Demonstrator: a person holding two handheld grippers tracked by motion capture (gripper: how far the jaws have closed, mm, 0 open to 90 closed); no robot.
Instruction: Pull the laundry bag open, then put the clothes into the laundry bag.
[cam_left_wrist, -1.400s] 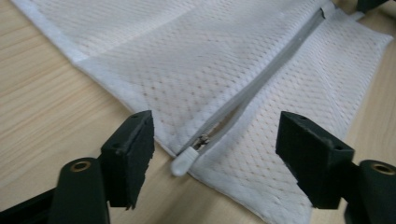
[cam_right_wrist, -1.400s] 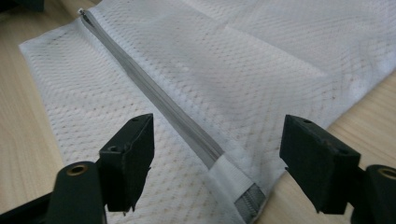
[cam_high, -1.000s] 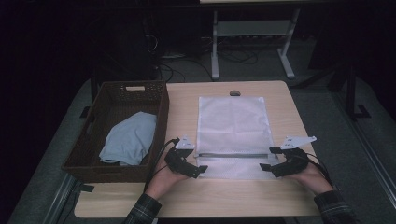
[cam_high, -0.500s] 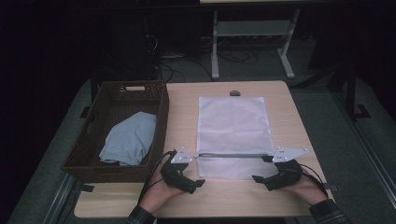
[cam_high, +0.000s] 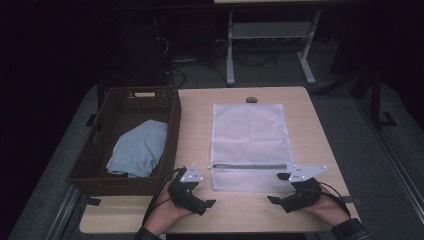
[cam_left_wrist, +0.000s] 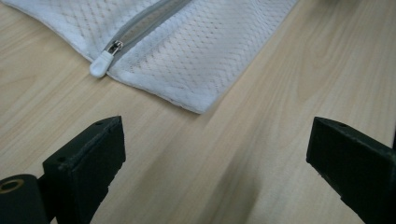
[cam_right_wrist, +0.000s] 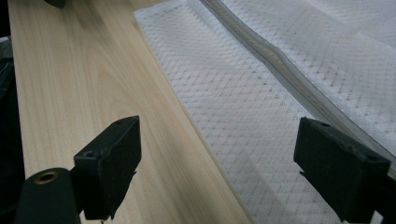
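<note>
We find, left to right on the table (cam_high: 195, 125), a brown basket (cam_high: 100, 145) holding blue cloth (cam_high: 137, 147), the left tongs (cam_high: 211, 203) spread wide, a flat white mesh bag (cam_high: 249, 145) with its zipper (cam_high: 249, 166), and the right tongs (cam_high: 271, 199) likewise spread.

A light wooden table (cam_high: 320, 130) with rounded corners is set on a grey carpeted floor (cam_high: 372, 150). Beyond its far edge, the white metal legs and crossbar of a second table (cam_high: 270, 35) are seen, with dark cables (cam_high: 200, 65) strewn on the floor around them. The room is dimly lit, and its far and left parts are lost in shadow.
</note>
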